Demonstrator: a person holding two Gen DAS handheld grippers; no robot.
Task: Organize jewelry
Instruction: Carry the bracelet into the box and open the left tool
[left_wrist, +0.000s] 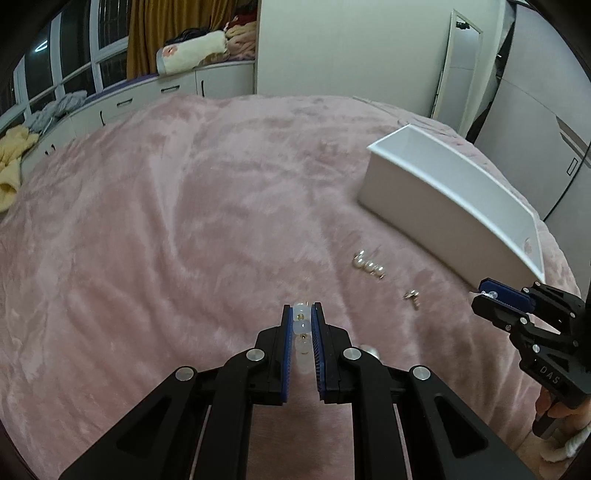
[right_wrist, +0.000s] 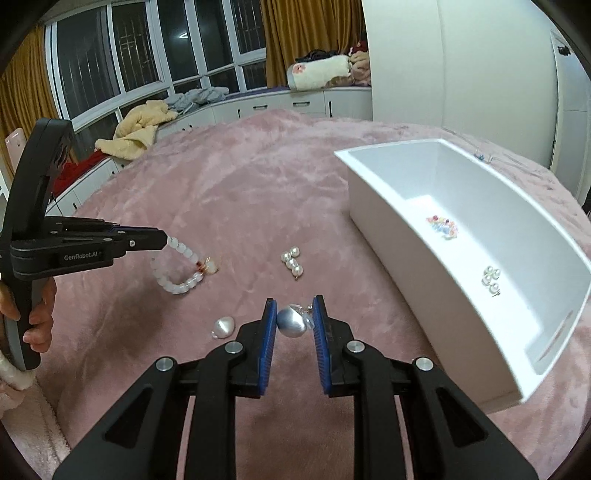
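My left gripper (left_wrist: 303, 314) has its fingers (left_wrist: 287, 332) clamped on a bracelet of milky white beads (right_wrist: 177, 269); from the right wrist view most of the loop hangs below the tips, with its lower end and a small reddish-gold charm resting on the pink blanket (left_wrist: 166, 221) that covers the bed. My right gripper (right_wrist: 294, 317) holds a large silvery pearl earring (right_wrist: 291, 321) between its blue pads, the fingers closed onto it, raised just over the blanket near the front long side of the white box (right_wrist: 424, 258). A matching pale pearl earring (right_wrist: 225, 326) lies on the blanket just left of my right fingers. Further out, between the two grippers, sits a small cluster of round pearls (right_wrist: 291, 260); in the left wrist view I see that same cluster, with a small metal piece (left_wrist: 412, 297) lying near it toward the box, too blurred for me to identify. The box stands open-topped on the bed to the right. Inside it, on the floor, there is a little heap of coloured beads (right_wrist: 441, 225) toward the far end and a group of small pearls (right_wrist: 491, 278) nearer the close end, well apart from each other.
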